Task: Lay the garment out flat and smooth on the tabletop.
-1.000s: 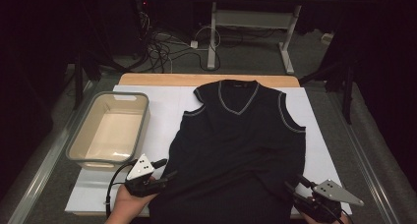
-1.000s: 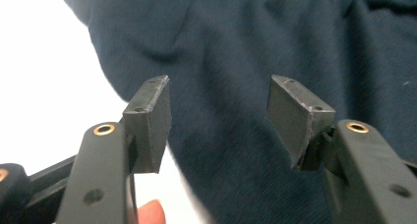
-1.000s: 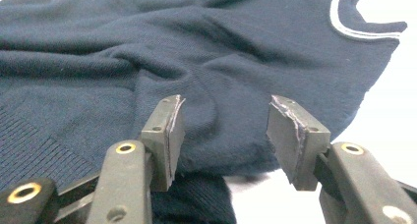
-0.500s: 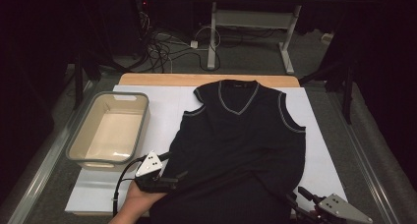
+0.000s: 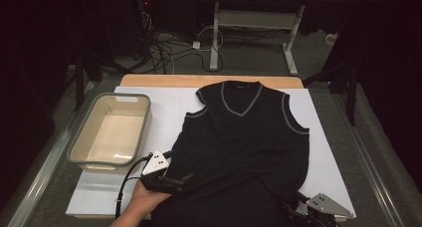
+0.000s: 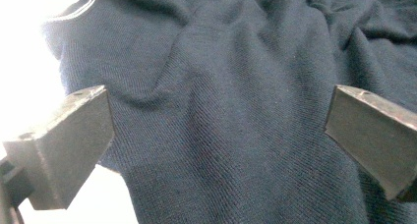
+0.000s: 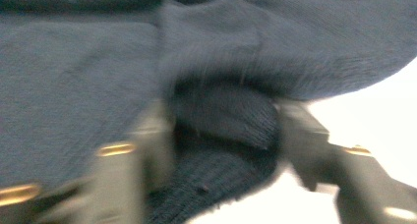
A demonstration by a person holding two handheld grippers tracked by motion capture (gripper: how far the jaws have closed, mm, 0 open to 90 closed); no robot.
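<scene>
from the high view we see a black sleeveless sweater [image 5: 239, 152] with a grey-trimmed v-neck spread over the white sheet [image 5: 169, 105] that covers the tabletop [image 5: 209, 80], its collar towards the far edge and its hem bunched up at the near edge. a beige tub [image 5: 110, 132] stands on the sheet just beside the sweater, on our left. our left gripper [image 5: 171, 179] lies at the sweater's near left edge, with our hand [image 5: 144, 202] behind it; our right gripper [image 5: 298, 207] sits at the sweater's near right corner, partly under the dark cloth.

in the left gripper view, we look along our left gripper [image 6: 216, 130] and find its jaws spread wide, released, after just opening; the dark knit of the sweater [image 6: 221, 86] lies between and beyond them, and no pad presses on it. a strip of bright sheet [image 6: 24, 62] shows at the left.

in the right gripper view, which is blurred, our right gripper [image 7: 221, 135] has just been closing, and a thick fold of the sweater [image 7: 221, 121] sits between its jaws. we cannot tell through the blur whether the pads already pinch the fold. bright sheet [image 7: 383, 111] shows at the right.
</scene>
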